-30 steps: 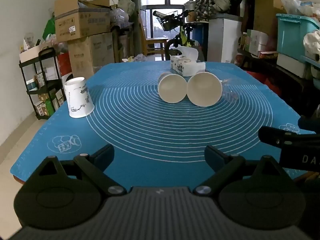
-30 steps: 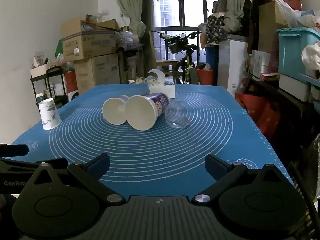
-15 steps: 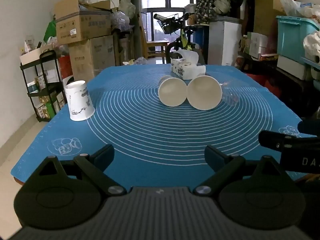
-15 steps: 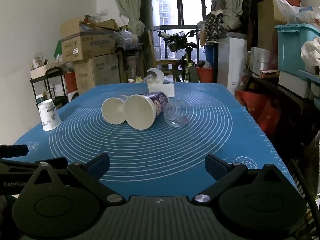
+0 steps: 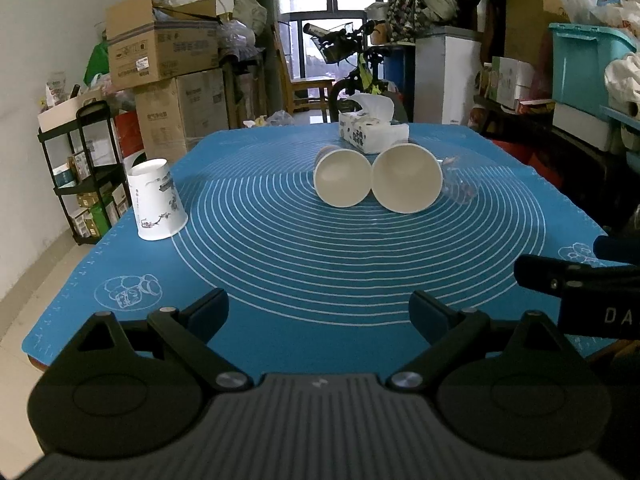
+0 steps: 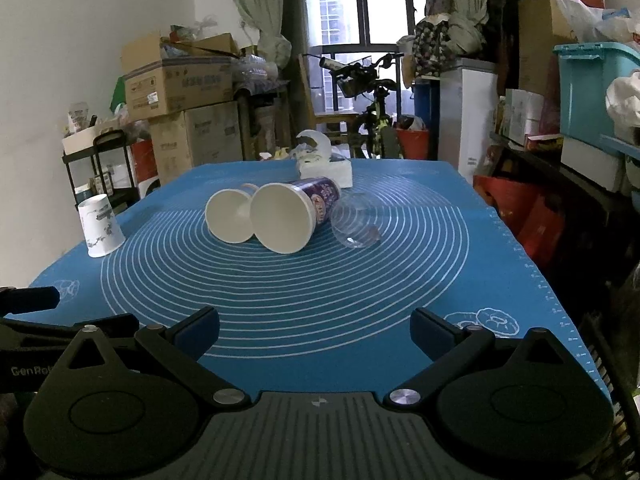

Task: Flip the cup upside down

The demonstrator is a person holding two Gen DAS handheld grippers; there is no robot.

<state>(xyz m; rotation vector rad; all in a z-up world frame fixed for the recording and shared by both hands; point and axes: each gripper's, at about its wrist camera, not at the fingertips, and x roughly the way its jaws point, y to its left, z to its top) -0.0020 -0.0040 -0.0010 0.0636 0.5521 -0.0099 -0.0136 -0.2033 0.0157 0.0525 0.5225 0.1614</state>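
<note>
A white printed paper cup (image 5: 156,200) (image 6: 100,226) stands upside down at the mat's left edge. Two paper cups lie on their sides mid-mat, mouths toward me: a smaller white one (image 5: 342,178) (image 6: 230,216) and a larger one (image 5: 406,178) with a purple wall (image 6: 288,216). A clear plastic cup (image 6: 356,226) (image 5: 458,190) lies on its side right of them. My left gripper (image 5: 319,312) is open and empty near the mat's front edge. My right gripper (image 6: 315,326) is open and empty, beside the left one.
A blue baking mat (image 5: 320,264) (image 6: 400,280) covers the table. A tissue box (image 5: 370,132) (image 6: 326,168) stands at the far middle. Cardboard boxes (image 5: 168,80), a black shelf rack (image 5: 84,168) and a bicycle (image 5: 352,64) surround the table. Storage bins (image 6: 592,92) stand on the right.
Both grippers have risen and tilted slightly; the view of the table has shifted down a little. The cups have not moved.
</note>
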